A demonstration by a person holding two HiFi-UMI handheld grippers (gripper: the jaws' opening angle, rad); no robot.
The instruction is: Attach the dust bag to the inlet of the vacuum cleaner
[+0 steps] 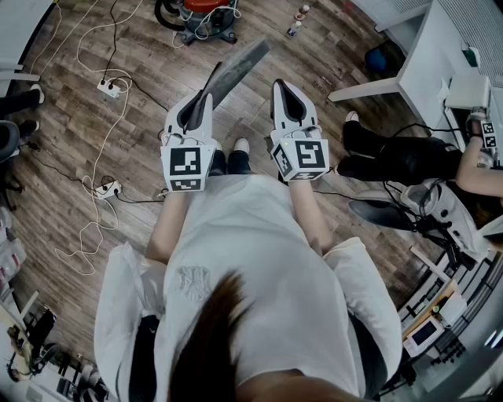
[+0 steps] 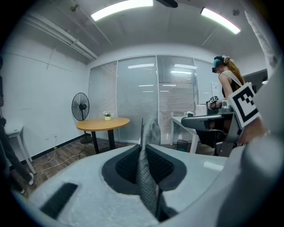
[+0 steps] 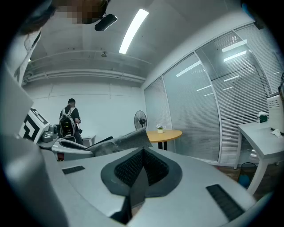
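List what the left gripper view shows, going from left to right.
fan → table → dust bag → person

The bag [image 1: 236, 71] is mottled grey with a fine woven grain. The left tool [image 1: 206, 98] and right tool [image 1: 280, 86] are pale grey-white with black dimpled pads [image 2: 126, 166], and each bears a cube [image 1: 189, 166] of black-and-white square markers. The floor [image 1: 94, 212] is brown wood plank, the vacuum [image 1: 206, 14] is red over dark grey, and the shirt [image 1: 251, 251] is white.
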